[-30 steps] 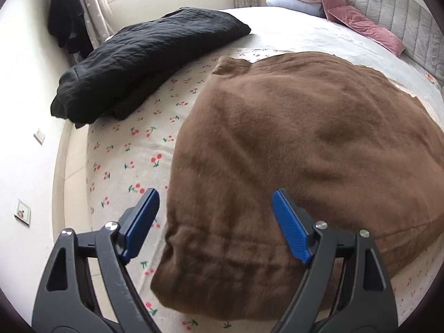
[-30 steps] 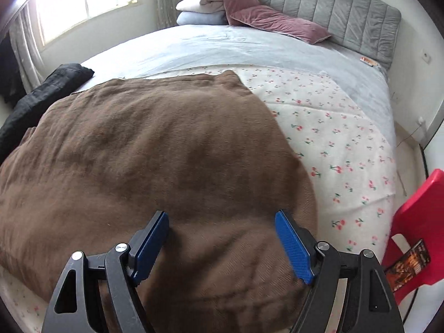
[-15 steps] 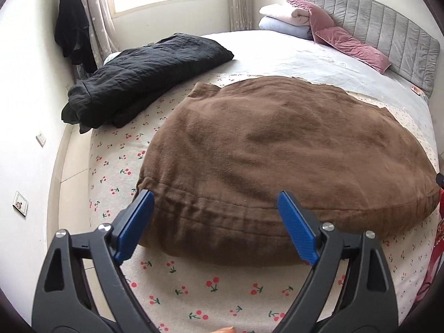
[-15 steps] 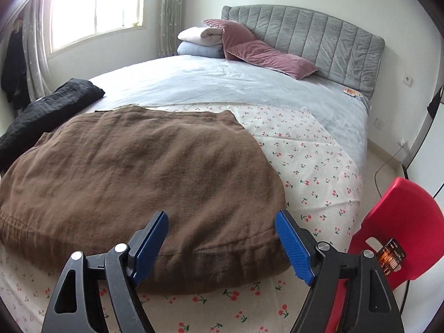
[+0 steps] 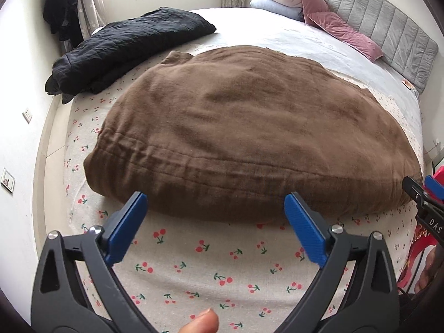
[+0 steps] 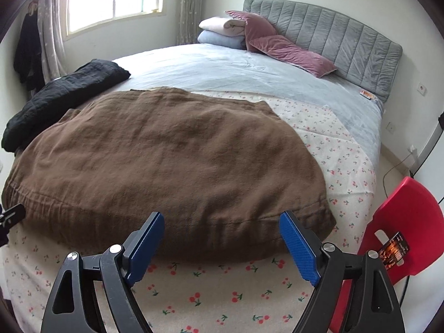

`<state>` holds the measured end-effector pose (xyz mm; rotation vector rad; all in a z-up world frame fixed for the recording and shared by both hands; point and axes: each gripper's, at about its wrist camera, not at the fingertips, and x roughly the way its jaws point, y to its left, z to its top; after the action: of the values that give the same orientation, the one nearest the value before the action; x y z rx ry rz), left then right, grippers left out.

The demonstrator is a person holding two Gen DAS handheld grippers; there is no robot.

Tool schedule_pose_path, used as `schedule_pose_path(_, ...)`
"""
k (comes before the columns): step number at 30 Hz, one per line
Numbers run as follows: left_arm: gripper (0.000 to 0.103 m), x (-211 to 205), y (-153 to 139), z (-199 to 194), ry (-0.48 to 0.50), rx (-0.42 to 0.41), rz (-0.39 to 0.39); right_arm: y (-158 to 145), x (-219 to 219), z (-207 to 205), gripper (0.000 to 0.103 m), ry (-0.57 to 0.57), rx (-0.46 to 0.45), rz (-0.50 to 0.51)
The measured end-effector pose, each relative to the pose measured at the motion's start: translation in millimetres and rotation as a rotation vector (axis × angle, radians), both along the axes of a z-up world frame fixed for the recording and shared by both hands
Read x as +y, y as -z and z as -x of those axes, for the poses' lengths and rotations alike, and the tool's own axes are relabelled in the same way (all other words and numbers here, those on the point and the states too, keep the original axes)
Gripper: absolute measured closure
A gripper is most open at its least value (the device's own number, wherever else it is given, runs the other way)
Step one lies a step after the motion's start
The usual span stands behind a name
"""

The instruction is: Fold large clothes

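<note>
I had both tools hanging clear of the work. The left tool (image 5: 215, 229) stood with its jaws wide apart and nothing between them, low in its frame over the cherry-print sheet (image 5: 211, 272). The right tool (image 6: 220, 245) was the same, jaws spread and empty, also at the bottom of its own view.

The brown garment (image 5: 249, 127) filled the middle of both frames, lying on the bed (image 6: 249, 69) as a broad, roughly rectangular slab, apparently doubled over already. Its near edge, with stitched seam lines running along it, sat just above my fingertips in each view. In the right view the near right corner (image 6: 324, 216) lay at centre right.

I judged it thick, soft and fairly heavy for cloth: it puffed up at the edges instead of lying flat, so it would sag and drag when lifted, not slip. The nap looked fuzzy, which should have given the pads good bite. I reckoned the best hold was at the two near corners, pinching through all the layers at the seamed hem, one tool per corner, so the fold would carry evenly.

A black garment (image 5: 125, 47) lay bundled at upper left, apart from the brown one.
</note>
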<state>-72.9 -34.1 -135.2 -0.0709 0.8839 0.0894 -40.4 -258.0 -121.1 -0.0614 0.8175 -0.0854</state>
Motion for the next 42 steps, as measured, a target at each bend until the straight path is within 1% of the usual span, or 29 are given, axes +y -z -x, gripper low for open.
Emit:
schedule_pose_path(3, 0.004, -13, 6, 1, 0.024, 0.017, -0.031, 4, 13, 1, 0.017, -0.032, 0.023, -0.027)
schedule_pose_path(11, 0.004, -30, 15, 2, 0.044, 0.038, -0.041, 12, 30, 0, 0.017, -0.049, 0.041, -0.017)
schedule_pose_path(24, 0.004, -33, 17, 3, 0.047, 0.044, -0.043, 16, 41, -4, 0.017, -0.085, 0.052, 0.015)
schedule_pose_path(42, 0.004, -33, 18, 3, 0.049, 0.044, -0.041, 23, 43, -8, 0.017, -0.088, 0.071, 0.019)
